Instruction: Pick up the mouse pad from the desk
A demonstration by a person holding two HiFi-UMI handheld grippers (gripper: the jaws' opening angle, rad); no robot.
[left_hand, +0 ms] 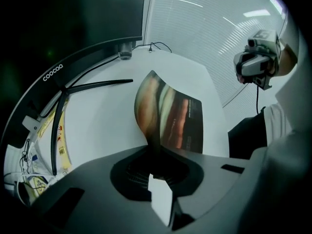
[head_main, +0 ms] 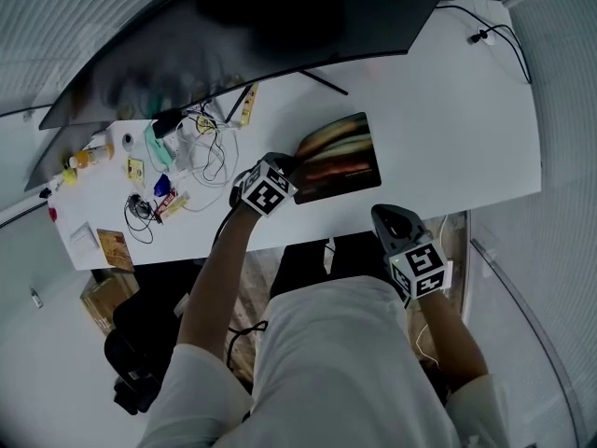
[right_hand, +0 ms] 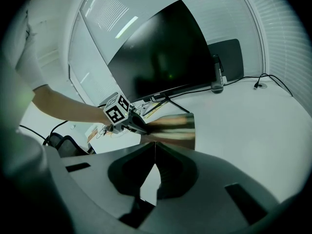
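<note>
monitor — dark, curved | cable tangle — left of its stand | black chair on floor

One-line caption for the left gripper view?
Left gripper clamps the mouse pad by its edge, curling it off the desk.

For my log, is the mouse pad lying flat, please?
No: the mouse pad curls up at one edge, pinched by the left gripper.

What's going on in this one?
A person at a white desk holds a gripper in each hand. The left gripper is shut on the left edge of the mouse pad. That edge curls up off the desk, while the far side seems to lie flat. The right gripper is shut and empty near the desk's front edge, apart from the pad.
</note>
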